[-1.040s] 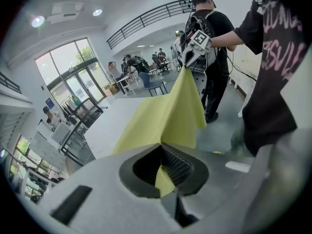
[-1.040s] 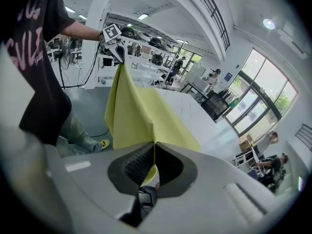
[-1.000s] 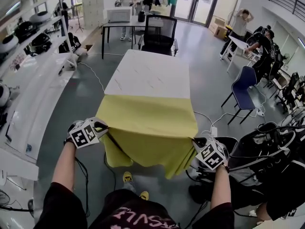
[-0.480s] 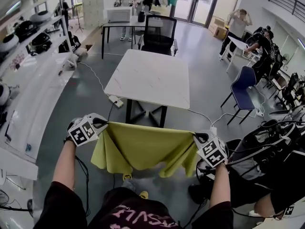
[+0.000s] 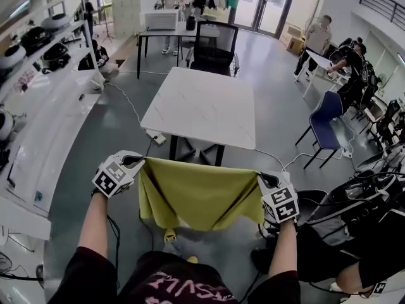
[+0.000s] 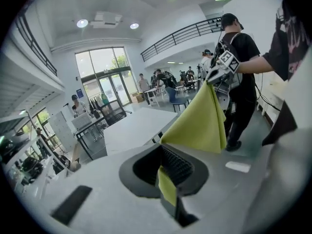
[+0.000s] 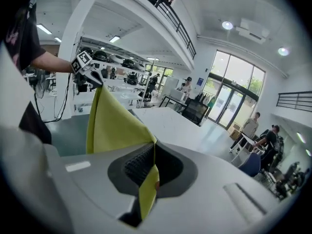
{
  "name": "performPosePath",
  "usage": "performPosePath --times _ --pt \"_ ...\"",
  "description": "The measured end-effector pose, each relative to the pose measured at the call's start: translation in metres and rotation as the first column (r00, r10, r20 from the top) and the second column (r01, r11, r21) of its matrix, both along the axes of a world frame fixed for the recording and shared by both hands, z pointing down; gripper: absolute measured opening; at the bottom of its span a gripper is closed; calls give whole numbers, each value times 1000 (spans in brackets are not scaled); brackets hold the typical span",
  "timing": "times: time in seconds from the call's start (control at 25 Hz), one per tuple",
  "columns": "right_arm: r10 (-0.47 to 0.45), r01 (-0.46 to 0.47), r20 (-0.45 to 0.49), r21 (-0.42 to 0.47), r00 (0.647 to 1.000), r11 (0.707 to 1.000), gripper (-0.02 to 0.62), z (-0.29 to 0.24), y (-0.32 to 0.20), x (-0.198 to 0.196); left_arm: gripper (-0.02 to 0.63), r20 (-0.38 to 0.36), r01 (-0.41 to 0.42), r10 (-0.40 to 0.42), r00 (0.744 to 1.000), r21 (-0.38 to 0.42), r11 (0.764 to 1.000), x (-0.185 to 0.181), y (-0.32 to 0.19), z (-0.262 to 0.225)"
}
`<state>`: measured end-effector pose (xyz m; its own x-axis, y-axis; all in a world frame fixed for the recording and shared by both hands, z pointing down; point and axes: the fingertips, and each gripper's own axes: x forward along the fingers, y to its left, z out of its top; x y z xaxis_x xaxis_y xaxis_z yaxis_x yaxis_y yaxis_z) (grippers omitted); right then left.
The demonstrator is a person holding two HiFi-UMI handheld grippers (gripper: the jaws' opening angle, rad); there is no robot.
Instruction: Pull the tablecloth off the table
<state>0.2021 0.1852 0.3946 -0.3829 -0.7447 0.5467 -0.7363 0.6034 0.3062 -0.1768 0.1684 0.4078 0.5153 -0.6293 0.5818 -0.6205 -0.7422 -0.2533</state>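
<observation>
The yellow-green tablecloth (image 5: 199, 192) hangs in the air between my two grippers, clear of the white table (image 5: 202, 106) beyond it. My left gripper (image 5: 140, 163) is shut on the cloth's left corner and my right gripper (image 5: 261, 181) is shut on its right corner. In the left gripper view the tablecloth (image 6: 197, 121) runs from the closed jaws (image 6: 168, 184) up to the other gripper. In the right gripper view the tablecloth (image 7: 114, 123) is pinched in the jaws (image 7: 148, 177) and stretches off to the left gripper. The tabletop is bare.
A black office chair (image 5: 214, 46) stands at the table's far end and a blue chair (image 5: 326, 122) to its right. A white counter (image 5: 50, 125) runs along the left. Cables and a power strip (image 5: 156, 136) lie on the floor. Black equipment (image 5: 354, 214) sits close on my right. People stand at the back.
One second ago the cloth still covered the table's near half. It slid off the near edge and now hangs free between both grippers, which have risen slightly.
</observation>
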Motion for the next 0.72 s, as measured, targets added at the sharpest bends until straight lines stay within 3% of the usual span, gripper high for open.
performPosePath --times 0.24,0.72 --pt "98 -107 151 53 984 993 15 -19 -14 -9 8 -183 127 -121 976 21 992 -7 -18 -17" --pt "203 -274 354 164 913 948 15 -61 -27 -11 8 -394 294 -242 887 76 953 -10 -34 -48"
